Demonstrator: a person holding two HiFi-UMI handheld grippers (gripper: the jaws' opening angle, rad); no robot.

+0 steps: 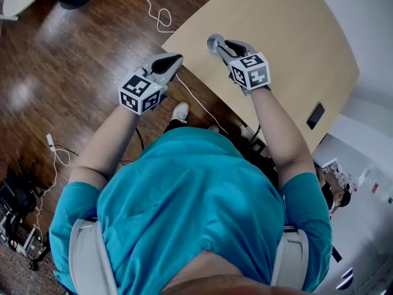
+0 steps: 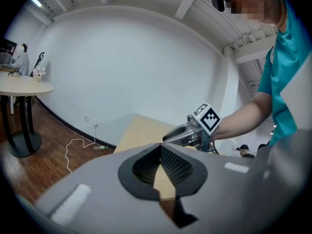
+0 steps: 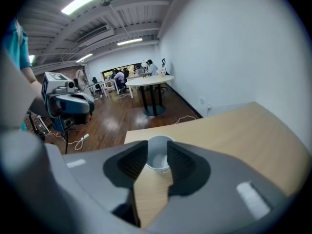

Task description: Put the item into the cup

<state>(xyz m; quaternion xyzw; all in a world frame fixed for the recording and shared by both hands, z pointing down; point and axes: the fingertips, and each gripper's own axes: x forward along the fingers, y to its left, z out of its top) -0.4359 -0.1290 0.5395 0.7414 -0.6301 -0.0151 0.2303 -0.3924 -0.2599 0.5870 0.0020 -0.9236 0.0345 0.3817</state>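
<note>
A grey paper cup [image 1: 214, 41] stands near the corner of the light wooden table [image 1: 288, 35]. My right gripper [image 1: 223, 46] hovers just over it, tilted down. In the right gripper view the jaws of that gripper [image 3: 157, 146] are open and the cup [image 3: 158, 161] shows in the gap, its rim just beyond the fingertips; a pale shape lies in its bottom, and I cannot tell what it is. My left gripper [image 1: 174, 59] is held off the table's edge, above the floor. In its own view the left gripper [image 2: 160, 147] is shut and empty.
A black phone [image 1: 315, 115] lies at the table's right edge. A white cable [image 1: 161, 14] runs over the dark wood floor to the left. A round table [image 3: 148, 80] with people behind it stands far back in the room.
</note>
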